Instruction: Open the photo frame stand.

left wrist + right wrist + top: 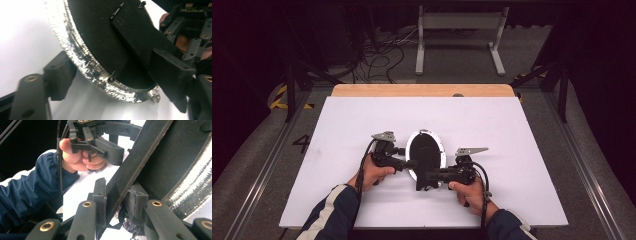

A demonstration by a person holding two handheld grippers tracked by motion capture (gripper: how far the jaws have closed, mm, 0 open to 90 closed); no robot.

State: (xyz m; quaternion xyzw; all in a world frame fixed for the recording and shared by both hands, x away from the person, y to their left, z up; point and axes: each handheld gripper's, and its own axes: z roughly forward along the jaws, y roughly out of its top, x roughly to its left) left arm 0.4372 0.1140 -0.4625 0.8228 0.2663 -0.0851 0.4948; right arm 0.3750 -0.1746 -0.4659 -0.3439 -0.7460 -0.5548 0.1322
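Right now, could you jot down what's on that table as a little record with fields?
surface: white table top
object: oval picture frame with silver rim and black back, back facing up
stand: black flat prop strip on the frame's back
left gripper: at the frame's left rim, jaws either side of the rim, not pressing
right gripper: shut on the prop strip
hands: one on each gripper

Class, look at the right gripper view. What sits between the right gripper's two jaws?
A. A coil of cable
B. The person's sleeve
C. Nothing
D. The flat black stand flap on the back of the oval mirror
D: in the right gripper view the right gripper has its jaws on either side of the flat black flap that belongs to the silver-rimmed oval mirror.
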